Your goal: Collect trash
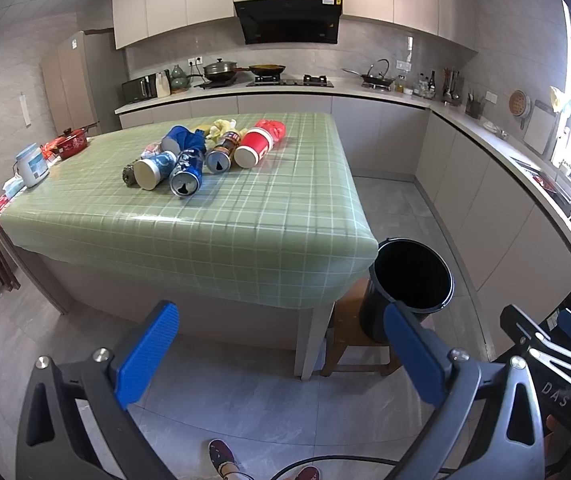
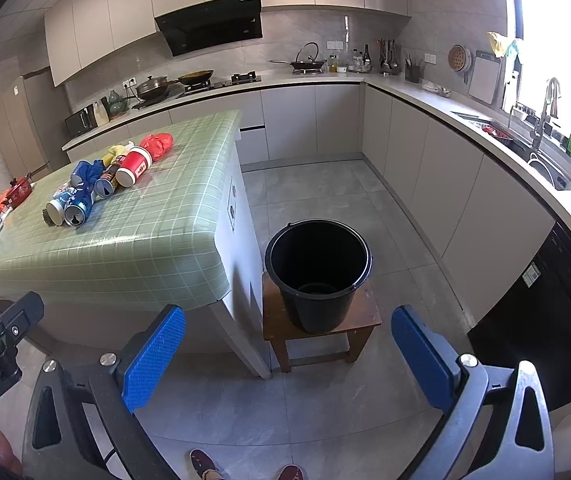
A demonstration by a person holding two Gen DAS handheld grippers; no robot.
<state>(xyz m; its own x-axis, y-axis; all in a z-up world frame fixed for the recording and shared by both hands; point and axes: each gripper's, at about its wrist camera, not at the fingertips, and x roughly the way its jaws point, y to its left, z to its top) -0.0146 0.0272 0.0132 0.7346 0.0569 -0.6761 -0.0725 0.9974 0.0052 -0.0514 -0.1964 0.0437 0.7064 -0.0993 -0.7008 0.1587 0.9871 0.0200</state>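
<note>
Trash lies in a cluster on the green checked table [image 1: 245, 208] [image 2: 145, 240]: a red paper cup [image 1: 254, 145] [image 2: 135, 167], a brown can [image 1: 223, 152] [image 2: 108, 183], a blue can [image 1: 186, 172] [image 2: 80, 205], a blue-white cup [image 1: 154, 169] [image 2: 56, 205], a red bag [image 1: 273, 127] [image 2: 157, 145], blue and yellow wrappers. A black bucket [image 1: 409, 280] [image 2: 317, 272] stands empty on a wooden stool [image 2: 321, 328] by the table's corner. My left gripper [image 1: 281, 352] is open, well short of the table. My right gripper [image 2: 289, 354] is open, facing the bucket.
A kitchen counter [image 2: 425, 92] with stove, pans and sink runs along the back and right walls. A red pot [image 1: 71, 143] and a white jar [image 1: 31, 166] sit at the table's far left. Grey floor lies between table and cabinets. The person's shoes [image 1: 221, 456] show below.
</note>
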